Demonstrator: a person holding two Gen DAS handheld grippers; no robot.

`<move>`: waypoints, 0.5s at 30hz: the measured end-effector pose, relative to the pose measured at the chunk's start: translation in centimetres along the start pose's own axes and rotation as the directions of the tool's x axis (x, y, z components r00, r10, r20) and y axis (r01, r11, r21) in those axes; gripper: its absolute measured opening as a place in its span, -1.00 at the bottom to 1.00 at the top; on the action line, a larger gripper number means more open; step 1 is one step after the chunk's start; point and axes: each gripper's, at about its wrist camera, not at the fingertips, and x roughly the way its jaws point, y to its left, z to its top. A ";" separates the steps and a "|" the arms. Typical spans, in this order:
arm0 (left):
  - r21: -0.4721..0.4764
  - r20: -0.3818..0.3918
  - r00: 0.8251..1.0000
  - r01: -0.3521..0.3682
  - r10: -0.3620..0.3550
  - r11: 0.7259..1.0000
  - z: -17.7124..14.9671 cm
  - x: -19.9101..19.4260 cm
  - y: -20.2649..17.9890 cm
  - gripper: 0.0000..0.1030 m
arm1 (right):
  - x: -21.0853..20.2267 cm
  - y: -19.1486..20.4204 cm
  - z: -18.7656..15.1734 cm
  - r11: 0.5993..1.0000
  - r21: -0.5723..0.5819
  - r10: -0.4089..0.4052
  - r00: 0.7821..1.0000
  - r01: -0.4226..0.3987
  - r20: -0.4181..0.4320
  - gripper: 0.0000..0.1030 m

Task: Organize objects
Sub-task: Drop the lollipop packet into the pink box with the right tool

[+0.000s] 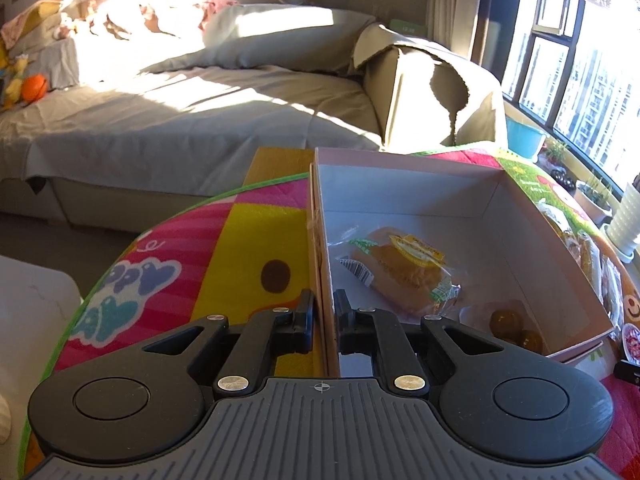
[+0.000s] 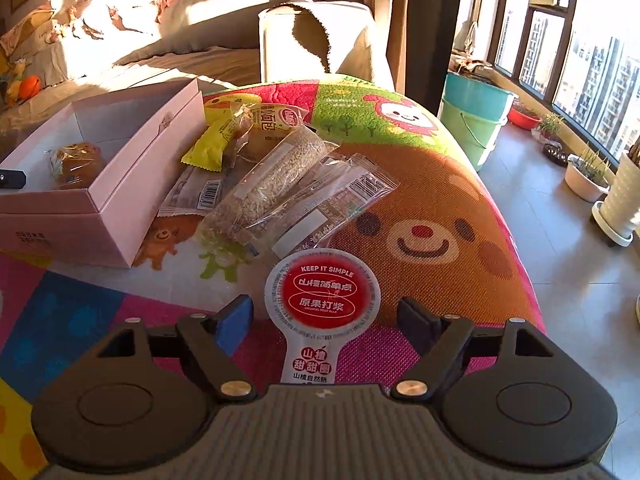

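Left wrist view showed the left gripper (image 1: pixel 324 312) with fingers clamped on the pink box (image 1: pixel 320 200) wall. Right gripper (image 2: pixel 326 316) fingers stood wide around a round red-lidded hawthorn snack (image 2: pixel 322 294), not touching it.

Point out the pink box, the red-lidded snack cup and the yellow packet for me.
pink box (image 2: pixel 132 168): right wrist view, its near side wall.
snack cup (image 2: pixel 322 295): right wrist view, middle of its red lid.
yellow packet (image 2: pixel 212 146): right wrist view, middle of the wrapper.

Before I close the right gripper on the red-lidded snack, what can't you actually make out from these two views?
- Red-lidded snack: right wrist view, its tab end is hidden under the right gripper.
- Pink box: left wrist view, near corner hidden behind the left gripper, shut on its wall.
- Brown pieces in the box: too blurred to identify.
- Snack pile: overlapping wrappers, count unclear.
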 end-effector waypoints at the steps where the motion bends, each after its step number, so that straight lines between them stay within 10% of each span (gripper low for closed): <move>1: 0.003 0.002 1.000 0.001 -0.001 1.000 0.0 0.0 0.0 -0.77 | 0.1 -0.1 0.0 1.000 0.006 0.002 1.000 -0.002 0.003 0.56; 7: -0.004 0.009 1.000 0.008 -0.008 1.000 -0.1 0.0 0.4 -0.77 | -0.1 0.3 0.2 1.000 -0.011 0.013 1.000 -0.013 0.017 0.19; 15: -0.008 0.005 1.000 0.006 -0.006 1.000 0.0 0.1 0.4 -0.77 | -2.9 0.9 -0.2 0.997 -0.024 0.066 0.997 -0.067 -0.041 0.19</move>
